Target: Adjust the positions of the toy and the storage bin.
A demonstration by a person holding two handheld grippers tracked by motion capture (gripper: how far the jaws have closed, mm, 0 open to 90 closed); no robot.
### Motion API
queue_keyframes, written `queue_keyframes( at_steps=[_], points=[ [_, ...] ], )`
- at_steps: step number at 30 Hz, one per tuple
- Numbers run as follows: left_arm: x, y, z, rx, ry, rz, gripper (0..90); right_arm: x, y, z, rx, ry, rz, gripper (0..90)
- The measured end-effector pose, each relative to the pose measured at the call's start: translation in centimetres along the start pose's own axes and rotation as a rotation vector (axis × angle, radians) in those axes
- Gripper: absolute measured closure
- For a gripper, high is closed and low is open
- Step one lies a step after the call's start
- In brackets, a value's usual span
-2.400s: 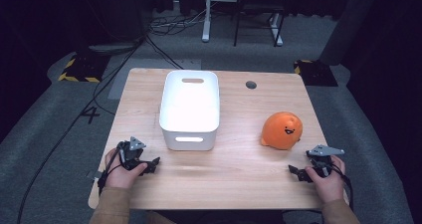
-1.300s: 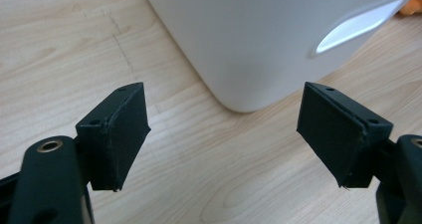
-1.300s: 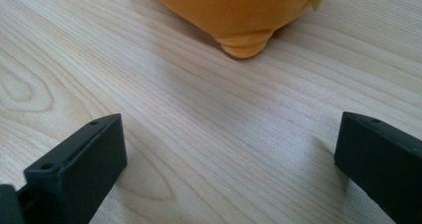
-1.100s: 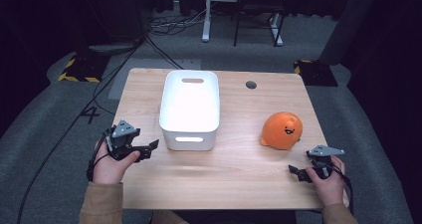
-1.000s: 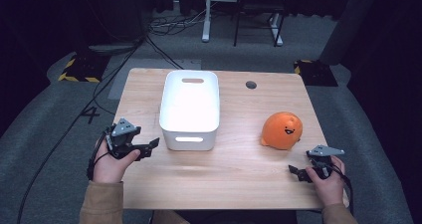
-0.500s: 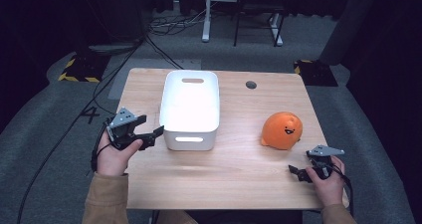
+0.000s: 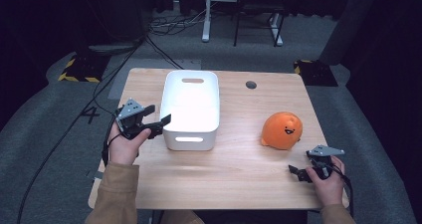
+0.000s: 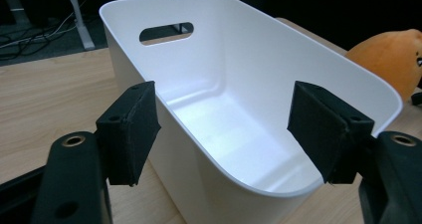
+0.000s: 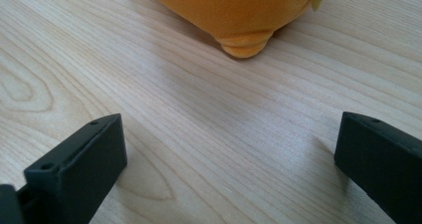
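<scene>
A white plastic bin [image 7: 189, 139] with handle slots stands empty on the wooden table [image 7: 239, 179]. My left gripper [image 7: 158, 114] is at its near left corner. In the left gripper view the bin [image 8: 239, 45] has its rim running between the two pads of that gripper [image 8: 224, 129]; the jaws have just been closing, with a gap still on both sides of the rim. An orange plush toy [image 7: 282, 130] with a smiling face sits to the right of the bin. My right gripper [image 7: 297, 173] rests near the front right edge, open, with bare wood between its jaws [image 9: 229, 154] and the toy [image 9: 229, 10] just ahead.
A round cable hole [image 7: 251, 84] sits in the table's far right part. Cables [image 7: 99, 114] trail over the grey floor at the left. Yellow-and-black striped pads [image 7: 77, 69] lie by the far corners. A desk frame [image 7: 239, 15] stands behind.
My left gripper has moved right and away from the person, up to the bin's near left corner, and its jaws have narrowed around the rim. The right hand has stayed still.
</scene>
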State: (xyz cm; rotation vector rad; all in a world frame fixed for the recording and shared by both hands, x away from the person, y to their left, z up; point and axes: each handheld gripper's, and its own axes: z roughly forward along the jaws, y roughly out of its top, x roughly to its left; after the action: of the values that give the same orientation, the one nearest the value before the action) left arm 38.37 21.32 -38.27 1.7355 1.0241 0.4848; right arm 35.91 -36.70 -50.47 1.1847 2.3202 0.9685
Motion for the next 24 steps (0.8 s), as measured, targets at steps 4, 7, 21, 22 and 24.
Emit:
queue_keyframes(
  at_steps=[4,7,21,22,24],
  points=[
    [0.3,-0.2,1.1,0.025,-0.008,0.001,30.3,0.0,0.0,0.0,0.000,0.000,0.001,0.2],
    [0.5,-0.6,1.7,0.042,-0.003,-0.006,30.7,0.0,0.0,0.0,0.001,0.000,0.003,0.2],
    [0.3,-1.9,2.4,0.051,-0.012,-0.008,33.5,0.0,0.0,0.0,0.000,0.001,0.001,0.2],
    [0.2,-1.9,2.4,0.049,-0.009,-0.009,32.4,0.0,0.0,0.0,0.000,-0.001,0.000,0.2],
    [0.0,-1.9,2.3,0.051,-0.002,0.001,32.8,0.0,0.0,0.0,0.001,0.001,0.003,0.2]
  ],
)
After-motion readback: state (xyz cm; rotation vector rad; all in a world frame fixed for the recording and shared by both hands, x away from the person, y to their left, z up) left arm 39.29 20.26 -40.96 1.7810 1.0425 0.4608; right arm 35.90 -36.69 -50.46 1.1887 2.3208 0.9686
